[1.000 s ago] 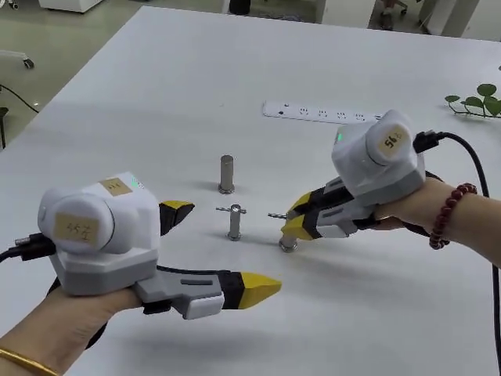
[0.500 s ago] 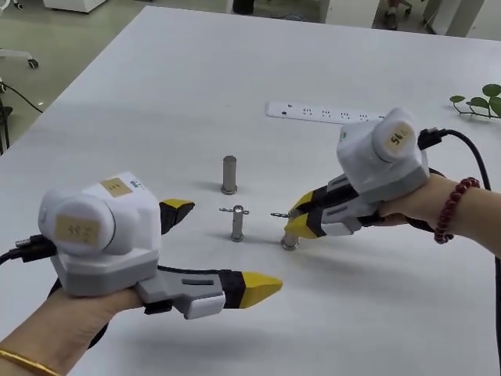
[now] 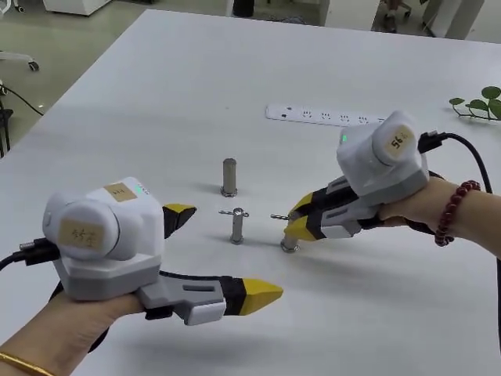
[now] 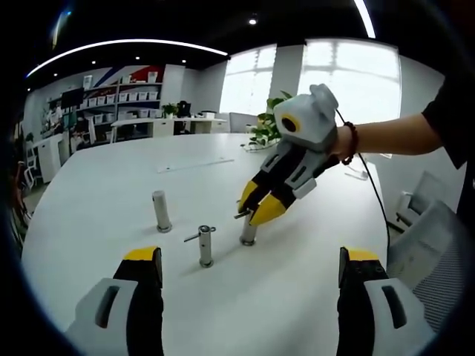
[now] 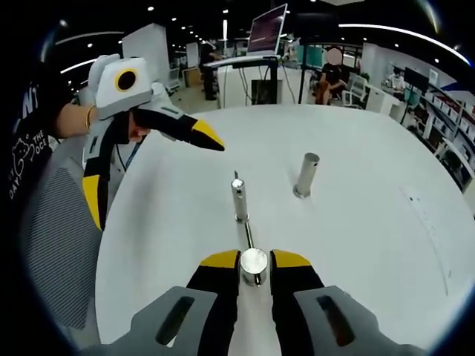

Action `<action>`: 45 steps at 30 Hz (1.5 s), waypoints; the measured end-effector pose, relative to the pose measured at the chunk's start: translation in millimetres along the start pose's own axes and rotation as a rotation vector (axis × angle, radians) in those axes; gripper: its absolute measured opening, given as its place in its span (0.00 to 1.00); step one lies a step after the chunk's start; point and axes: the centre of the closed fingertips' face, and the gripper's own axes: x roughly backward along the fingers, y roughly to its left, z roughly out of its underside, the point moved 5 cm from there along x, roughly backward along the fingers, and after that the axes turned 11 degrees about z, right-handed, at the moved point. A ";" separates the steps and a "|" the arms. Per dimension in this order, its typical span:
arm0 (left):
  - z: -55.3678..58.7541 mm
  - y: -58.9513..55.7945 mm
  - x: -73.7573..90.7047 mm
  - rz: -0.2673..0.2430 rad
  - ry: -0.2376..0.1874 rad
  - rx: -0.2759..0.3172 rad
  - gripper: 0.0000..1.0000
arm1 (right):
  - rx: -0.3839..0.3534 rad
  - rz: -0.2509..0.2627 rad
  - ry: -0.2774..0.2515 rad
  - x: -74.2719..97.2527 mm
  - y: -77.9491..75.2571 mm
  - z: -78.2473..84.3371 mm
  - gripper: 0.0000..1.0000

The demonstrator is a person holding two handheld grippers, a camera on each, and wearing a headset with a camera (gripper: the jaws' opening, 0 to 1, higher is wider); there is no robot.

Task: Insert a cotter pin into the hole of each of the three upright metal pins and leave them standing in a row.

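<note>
Keep the cotter [image 3: 278, 216] level, tip toward 9 o'clock, pinched in the narrow right claw [image 3: 293, 219] over the near pin [image 3: 289, 244], 4 o'clock of the middle pin [image 3: 236, 225] on the worktop [image 3: 156, 94]. Push straight along the hole without tipping it. Leave the wide left claw [image 3: 222, 251] at 7 o'clock.

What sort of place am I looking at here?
Probably an open-plan office or lab: a big white table with a power strip, storage shelves along one wall, and a computer screen beyond.
</note>
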 end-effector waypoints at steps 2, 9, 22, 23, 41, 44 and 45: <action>-0.2 0.1 0.1 -0.001 -0.001 0.001 0.99 | -0.009 0.002 -0.015 2.4 -1.0 -2.7 0.12; -2.1 0.3 0.6 -0.003 -0.010 0.000 0.99 | -0.121 0.013 -0.091 6.8 0.8 -16.1 0.19; -3.8 2.9 1.9 -0.024 -0.018 -0.004 0.97 | -0.331 0.135 -0.255 -12.8 -12.2 -54.3 0.27; -4.4 3.1 1.8 -0.025 -0.022 -0.004 0.97 | -0.333 0.141 -0.258 -14.8 -13.0 -55.6 0.27; -6.4 7.6 3.5 -0.048 -0.042 -0.009 0.92 | -0.305 0.249 -0.308 -62.3 -38.8 -64.9 0.25; -6.3 7.2 2.8 -0.046 -0.043 -0.008 0.91 | -0.308 0.257 -0.300 -68.4 -43.1 -62.9 0.25; -5.9 7.1 2.5 -0.044 -0.040 -0.008 0.91 | -0.308 0.259 -0.296 -70.6 -43.7 -62.8 0.25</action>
